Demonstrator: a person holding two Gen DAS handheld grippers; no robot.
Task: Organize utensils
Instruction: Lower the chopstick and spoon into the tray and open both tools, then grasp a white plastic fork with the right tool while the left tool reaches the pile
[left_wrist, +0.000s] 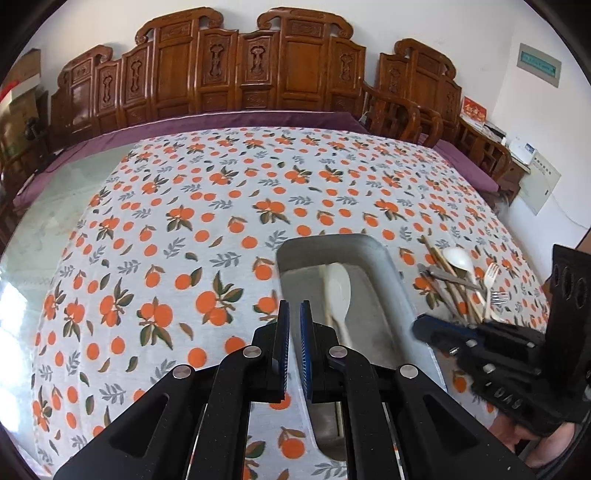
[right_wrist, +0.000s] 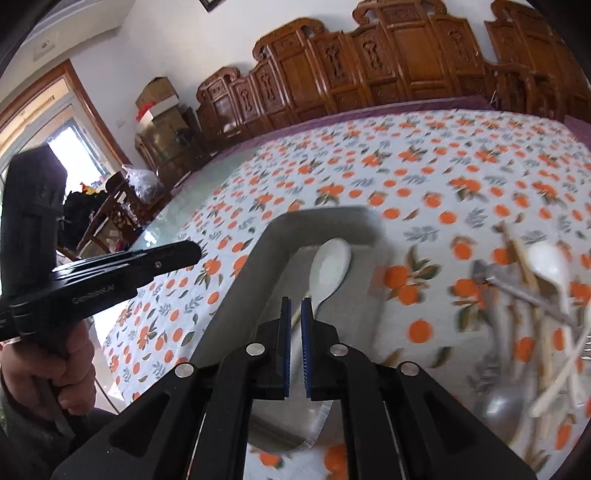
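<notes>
Both the left gripper and the right gripper are nearly closed and hold nothing. The metal tray lies directly ahead of both, containing one white spoon. The loose utensil pile lies right of the tray. Risk: the overlapping utensils are tangled, so a closing grip may catch two items or scatter the rest.

Pale lettering along side of left gripper, right wrist view; too blurred to read with certainty. Red card and wall plaque: print illegible.
</notes>
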